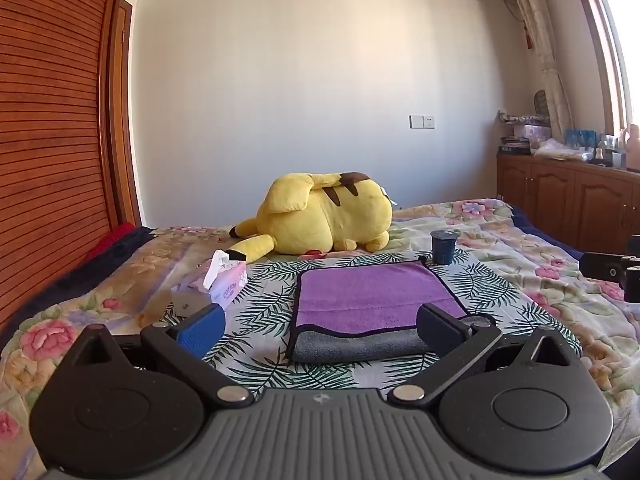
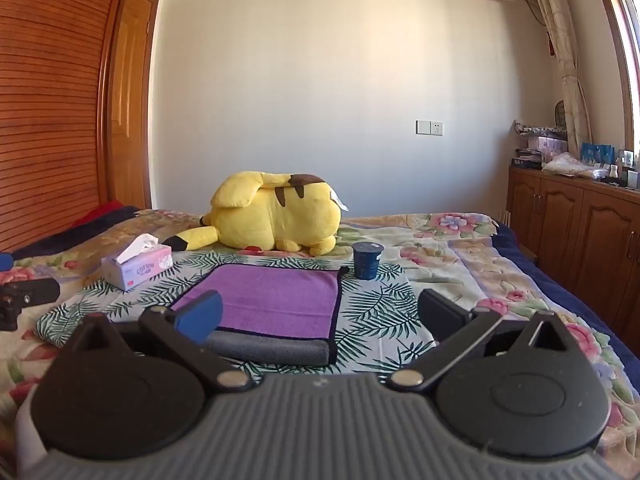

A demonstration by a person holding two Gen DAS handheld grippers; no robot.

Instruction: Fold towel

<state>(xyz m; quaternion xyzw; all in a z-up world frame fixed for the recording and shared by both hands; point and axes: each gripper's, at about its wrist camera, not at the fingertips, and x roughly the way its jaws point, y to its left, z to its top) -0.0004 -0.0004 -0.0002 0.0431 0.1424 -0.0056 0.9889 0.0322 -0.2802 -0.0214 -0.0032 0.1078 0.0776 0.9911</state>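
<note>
A purple towel (image 1: pixel 368 296) with a dark border lies flat on the bed; its grey underside shows in a fold along the near edge. It also shows in the right wrist view (image 2: pixel 276 300). My left gripper (image 1: pixel 320 330) is open and empty, just short of the towel's near edge, its right finger in front of the near right corner. My right gripper (image 2: pixel 320 316) is open and empty, its left finger in front of the near left part, its right finger past the right edge. Each gripper shows at the other view's edge (image 1: pixel 612 274) (image 2: pixel 24 300).
A yellow plush toy (image 1: pixel 324 216) lies behind the towel. A dark blue cup (image 1: pixel 443 247) stands at the towel's far right corner. A pink tissue box (image 1: pixel 218 282) sits to the left. A wooden wardrobe (image 1: pixel 52 140) is left, wooden cabinets (image 1: pixel 568 196) right.
</note>
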